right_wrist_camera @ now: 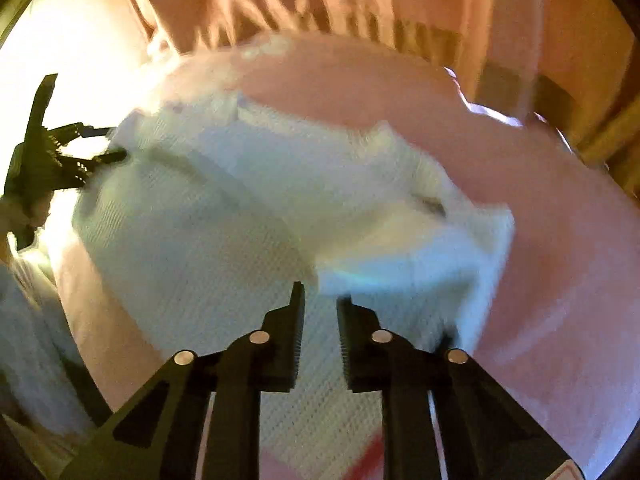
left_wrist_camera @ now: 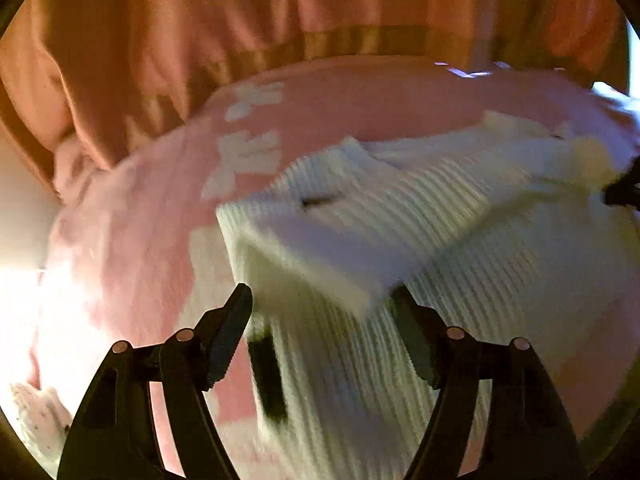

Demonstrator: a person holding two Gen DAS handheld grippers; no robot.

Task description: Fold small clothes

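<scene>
A small white ribbed knit garment (left_wrist_camera: pixel 400 216) lies on a pink blanket (left_wrist_camera: pixel 132 216), with one part folded over its body. My left gripper (left_wrist_camera: pixel 322 300) is open just above the garment's folded edge, holding nothing. The garment also shows in the right wrist view (right_wrist_camera: pixel 248 208), where my right gripper (right_wrist_camera: pixel 320 300) hovers over it with its jaws a little apart and nothing between them. The left gripper (right_wrist_camera: pixel 84 152) appears at the left edge of that view, by the garment's far side. The right gripper's tip (left_wrist_camera: pixel 624 188) shows at the right edge of the left view.
The pink blanket has white flower shapes (left_wrist_camera: pixel 248 152) and covers the whole work surface (right_wrist_camera: pixel 560 264). The person's orange top (left_wrist_camera: pixel 280 8) hangs along the far edge. Another pale cloth (left_wrist_camera: pixel 36 412) lies at the lower left.
</scene>
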